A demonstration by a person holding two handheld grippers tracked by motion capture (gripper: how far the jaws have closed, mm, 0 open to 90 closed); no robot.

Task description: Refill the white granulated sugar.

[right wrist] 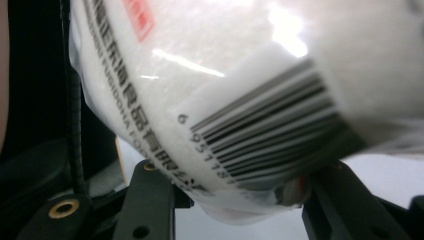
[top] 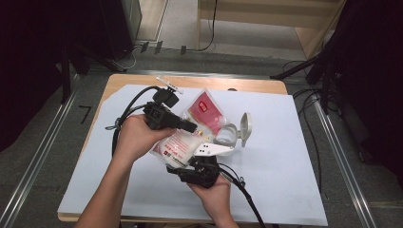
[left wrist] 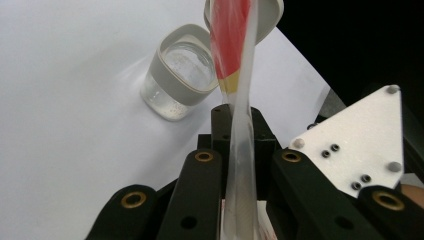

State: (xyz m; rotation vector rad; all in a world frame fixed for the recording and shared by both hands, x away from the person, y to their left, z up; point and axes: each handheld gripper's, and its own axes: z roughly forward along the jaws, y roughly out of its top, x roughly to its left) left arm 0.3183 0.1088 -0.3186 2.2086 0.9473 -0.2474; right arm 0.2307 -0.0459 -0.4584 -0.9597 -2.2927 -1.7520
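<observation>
White table sheet (top: pixel 285 156), open jar (left wrist: pixel 180 77) with clear contents, white-powder bag (top: pixel 183 145) clamped by both grippers (left wrist: pixel 239 165) (right wrist: pixel 235 195).

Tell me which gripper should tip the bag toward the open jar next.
Left, probably. The left gripper pinches the bag flat near its red top, which already hangs over the jar. The right gripper cradles the full bottom and would mainly lift.
</observation>
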